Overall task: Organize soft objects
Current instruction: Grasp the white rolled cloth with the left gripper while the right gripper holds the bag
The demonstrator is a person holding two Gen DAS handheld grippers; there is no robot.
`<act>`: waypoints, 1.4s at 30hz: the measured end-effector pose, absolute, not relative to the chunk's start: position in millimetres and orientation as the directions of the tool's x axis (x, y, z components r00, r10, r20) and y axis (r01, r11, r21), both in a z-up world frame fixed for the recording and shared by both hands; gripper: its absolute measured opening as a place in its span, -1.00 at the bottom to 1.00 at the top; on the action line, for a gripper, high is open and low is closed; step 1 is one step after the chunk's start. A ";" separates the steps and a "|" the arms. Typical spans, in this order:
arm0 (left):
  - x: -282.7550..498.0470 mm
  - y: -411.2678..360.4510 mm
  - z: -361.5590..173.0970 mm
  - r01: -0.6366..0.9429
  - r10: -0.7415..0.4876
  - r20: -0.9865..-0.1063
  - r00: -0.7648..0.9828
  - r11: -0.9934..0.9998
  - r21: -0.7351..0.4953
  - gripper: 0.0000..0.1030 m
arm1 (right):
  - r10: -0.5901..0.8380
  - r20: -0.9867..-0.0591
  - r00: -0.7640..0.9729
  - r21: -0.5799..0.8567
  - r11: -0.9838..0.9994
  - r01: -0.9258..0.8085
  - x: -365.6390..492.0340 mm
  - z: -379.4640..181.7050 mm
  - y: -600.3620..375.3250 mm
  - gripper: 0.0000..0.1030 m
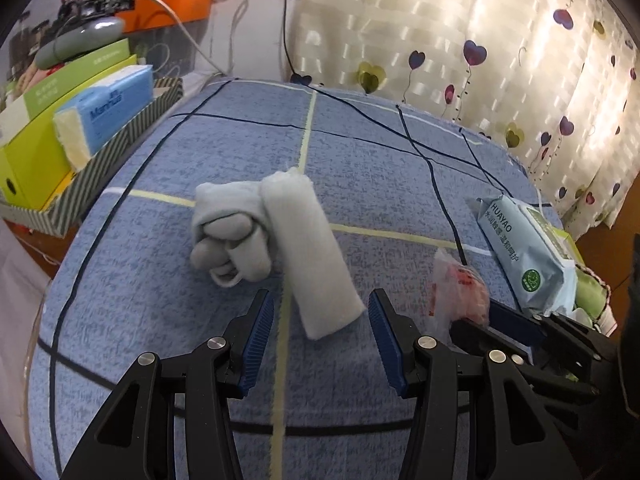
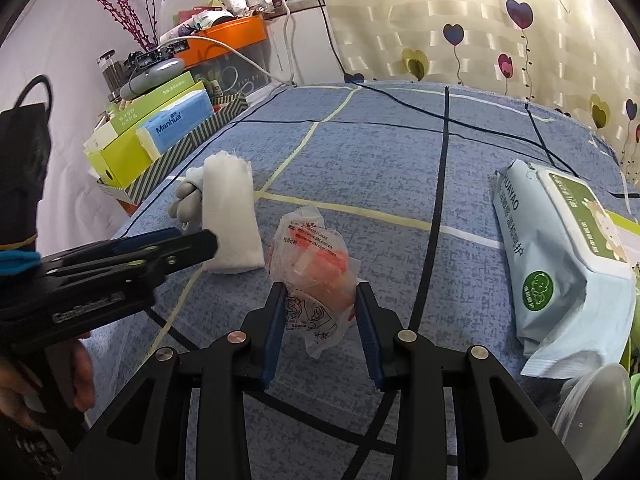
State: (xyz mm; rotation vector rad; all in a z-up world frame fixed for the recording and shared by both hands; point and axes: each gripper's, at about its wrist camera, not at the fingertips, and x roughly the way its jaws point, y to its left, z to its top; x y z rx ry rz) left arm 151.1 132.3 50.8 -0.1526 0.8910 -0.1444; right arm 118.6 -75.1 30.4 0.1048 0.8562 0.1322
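Note:
A white rolled towel (image 1: 316,256) lies on the blue checked bed sheet (image 1: 160,300), against a bundle of grey rolled cloth (image 1: 228,232). My left gripper (image 1: 320,298) is open, its fingers astride the towel's near end without pressing it. From the right wrist view it (image 2: 208,242) hovers at the towel (image 2: 230,216). A crinkled clear plastic bag with orange pieces (image 2: 316,276) stands between the blue pads of my right gripper (image 2: 320,288), which is shut on it. The left wrist view shows the bag (image 1: 460,292) to the right, above the right gripper (image 1: 500,320).
A wet-wipes pack (image 2: 560,264) lies at the right of the bed. Left of the bed, a striped box (image 1: 100,176) holds green cartons and a blue tissue pack (image 1: 108,112). A clear plastic container (image 2: 600,408) sits at lower right. A heart-print curtain (image 1: 480,40) hangs behind.

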 end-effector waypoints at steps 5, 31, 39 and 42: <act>164.2 125.7 47.1 0.055 -0.172 -0.766 0.620 0.983 -0.176 -0.06 | 0.162 -0.743 0.649 0.148 0.986 -0.077 117.6 30.5 -77.4 -0.30; 148.2 138.4 62.9 0.088 -0.206 -0.713 0.670 0.976 -0.200 -0.65 | 0.184 -0.745 0.642 0.185 0.981 -0.067 120.2 23.4 -85.3 -0.30; 142.6 170.9 72.6 0.008 -0.143 -0.706 0.694 0.981 -0.192 -0.65 | 0.202 -0.744 0.637 0.196 0.977 -0.081 119.8 23.4 -82.7 -0.30; 144.4 173.0 71.7 0.001 -0.126 -0.708 0.694 0.985 -0.175 -0.65 | 0.200 -0.744 0.638 0.194 0.978 -0.080 120.1 24.2 -82.1 -0.30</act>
